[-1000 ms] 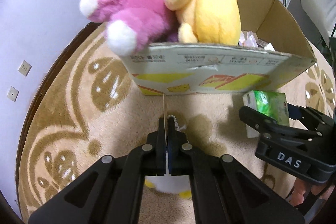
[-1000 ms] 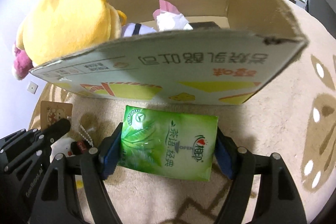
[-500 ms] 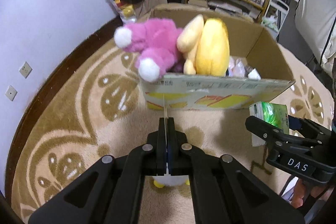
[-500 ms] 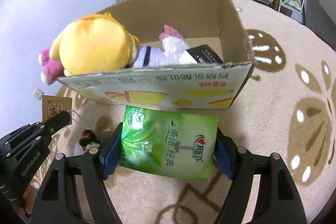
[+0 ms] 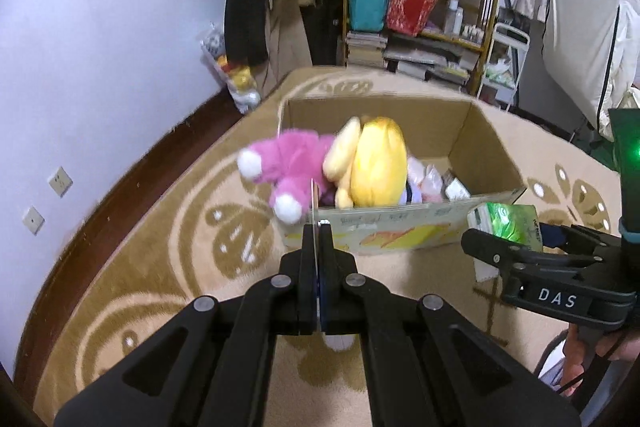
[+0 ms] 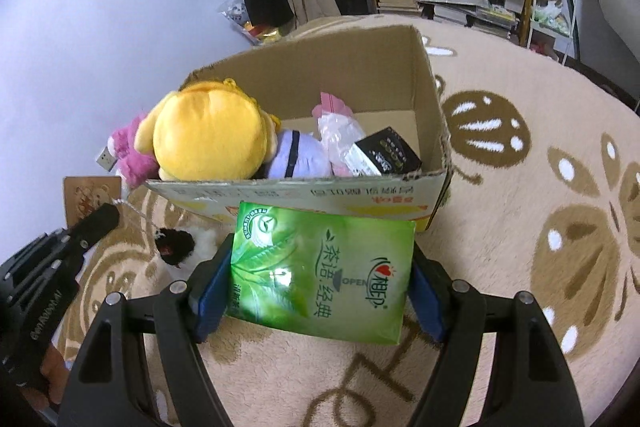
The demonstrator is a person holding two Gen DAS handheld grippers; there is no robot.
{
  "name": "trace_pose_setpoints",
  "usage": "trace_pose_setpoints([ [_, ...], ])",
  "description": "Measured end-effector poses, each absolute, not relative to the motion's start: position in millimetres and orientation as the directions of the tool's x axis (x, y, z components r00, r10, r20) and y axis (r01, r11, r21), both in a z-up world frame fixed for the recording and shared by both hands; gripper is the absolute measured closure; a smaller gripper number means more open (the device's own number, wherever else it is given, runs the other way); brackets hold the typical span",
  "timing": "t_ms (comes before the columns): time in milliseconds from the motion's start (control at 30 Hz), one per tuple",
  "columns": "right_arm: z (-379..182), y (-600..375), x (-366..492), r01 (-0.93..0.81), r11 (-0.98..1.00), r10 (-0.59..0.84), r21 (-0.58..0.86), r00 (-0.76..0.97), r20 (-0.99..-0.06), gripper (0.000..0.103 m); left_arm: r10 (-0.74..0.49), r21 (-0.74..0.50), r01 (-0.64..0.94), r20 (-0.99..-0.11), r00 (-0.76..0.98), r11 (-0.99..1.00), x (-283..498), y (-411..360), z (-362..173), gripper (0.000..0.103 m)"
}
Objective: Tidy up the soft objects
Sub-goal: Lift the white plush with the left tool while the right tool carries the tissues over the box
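Carpet [image 6: 500, 227]: right gripper [image 6: 320, 267] clamps tissue pack [image 6: 320, 267]; small toy [image 6: 180, 247] dangles left.

One cardboard box [image 6: 436, 131] — two plush toys [image 6: 208, 135], one tissue pack [image 6: 320, 275].

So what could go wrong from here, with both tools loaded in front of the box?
The left tool pinches only a thin card tag, so the small toy dangling on its string could swing or slip. The pink plush already hangs over the box edge; dropping the tissue pack in may nudge it out.

Green tissue pack [image 6: 320, 275] held flat, near cardboard box [image 6: 434, 131] front wall.
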State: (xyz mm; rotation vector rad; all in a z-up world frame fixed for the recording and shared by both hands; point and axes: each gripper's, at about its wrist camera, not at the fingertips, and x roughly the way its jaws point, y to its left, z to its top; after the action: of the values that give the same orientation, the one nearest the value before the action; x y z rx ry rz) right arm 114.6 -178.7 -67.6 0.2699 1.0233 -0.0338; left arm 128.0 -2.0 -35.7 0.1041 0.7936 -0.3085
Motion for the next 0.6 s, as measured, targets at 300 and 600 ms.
trace_pose_setpoints([
  [300, -34, -178, 115, 0.126, 0.970, 0.094, 0.210, 0.600, -0.794, 0.022, -0.264, -0.008, 0.326, -0.609, 0.748, 0.945, 120, 4, 16, 0.103],
  [600, -4, -174, 125, 0.091, 0.980, 0.074, 0.179, 0.667, -0.742, 0.022, -0.289, 0.014, 0.338, -0.489, 0.823, 0.941, 130, -7, 64, 0.103],
])
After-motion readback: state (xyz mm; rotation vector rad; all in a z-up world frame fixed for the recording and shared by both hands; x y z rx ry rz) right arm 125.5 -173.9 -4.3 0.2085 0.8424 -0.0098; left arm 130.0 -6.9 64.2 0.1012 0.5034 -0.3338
